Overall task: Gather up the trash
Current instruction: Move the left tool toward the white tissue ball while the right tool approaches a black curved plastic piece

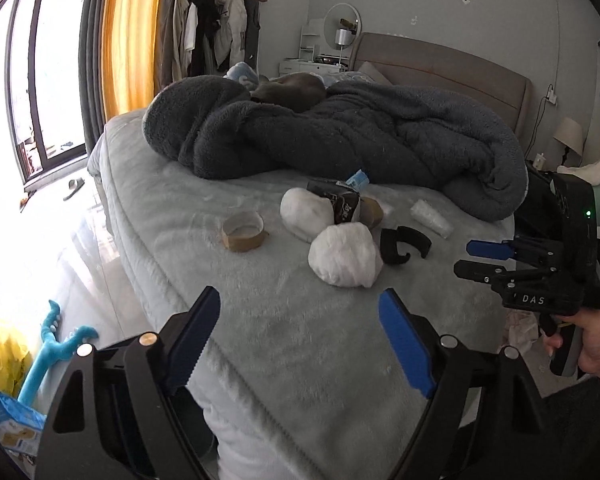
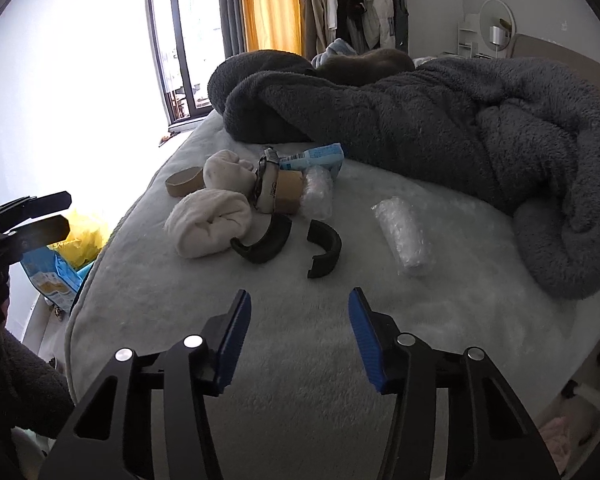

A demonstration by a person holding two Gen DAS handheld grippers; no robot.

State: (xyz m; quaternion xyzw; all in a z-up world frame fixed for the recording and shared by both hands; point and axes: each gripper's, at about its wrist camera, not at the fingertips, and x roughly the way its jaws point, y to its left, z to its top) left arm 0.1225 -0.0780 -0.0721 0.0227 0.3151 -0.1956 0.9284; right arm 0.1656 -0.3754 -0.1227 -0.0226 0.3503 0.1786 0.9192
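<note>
Blue packet [image 2: 314, 157] partly hidden behind cardboard tube [image 2: 290, 191].

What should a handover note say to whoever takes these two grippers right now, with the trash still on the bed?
Left gripper: open, empty, above the bed's near edge.
Right gripper: open, empty, aimed toward the two black curved pieces.
On the bed: tape roll, two white wads, cardboard tube, blue packet, clear plastic rolls, all in front of the grey blanket.
Done: nothing picked up, apparently.
Left: collect everything.
</note>
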